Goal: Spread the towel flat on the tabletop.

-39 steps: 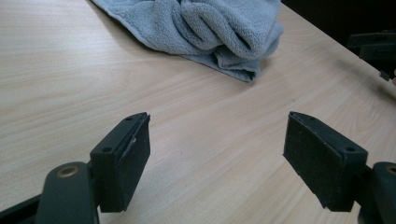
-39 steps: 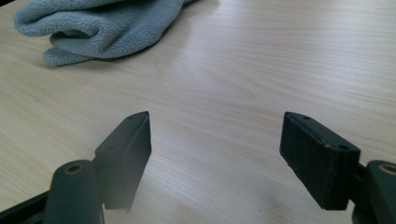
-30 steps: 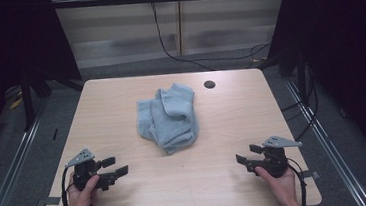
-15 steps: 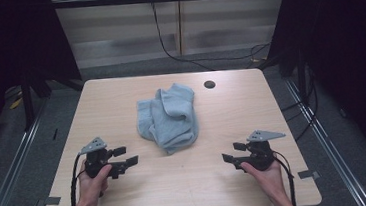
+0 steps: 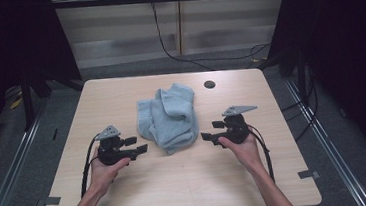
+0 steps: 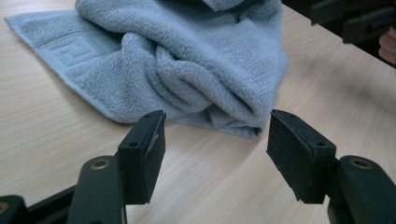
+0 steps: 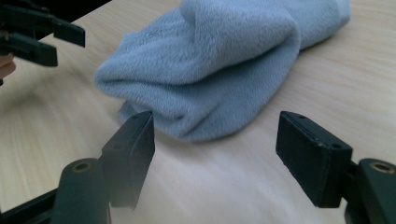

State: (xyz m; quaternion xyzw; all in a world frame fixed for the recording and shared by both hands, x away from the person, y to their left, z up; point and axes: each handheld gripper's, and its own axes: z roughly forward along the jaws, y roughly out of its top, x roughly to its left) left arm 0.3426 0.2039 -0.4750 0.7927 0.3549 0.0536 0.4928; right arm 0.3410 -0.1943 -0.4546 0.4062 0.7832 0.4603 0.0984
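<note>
A crumpled light-blue towel is seen lying near the middle of the table, slightly toward its far half. It is made of soft, looped terry cloth, bunched into thick rounded folds, with a flat woven border band shown at one edge in the left gripper view. The table is a pale wood-grain board with rounded corners; a small dark round hole is set in it beyond the towel, to the right. Nothing is placed between the towel and either gripper.

The left gripper is held just to the left of the towel's near end, its black, flat-padded jaws spread apart with bare table between them; they have just been closing a little. The right gripper is held just to the right of the towel, its jaws also spread wide and having just been opening, with nothing pinched. The towel is touched by neither.
</note>
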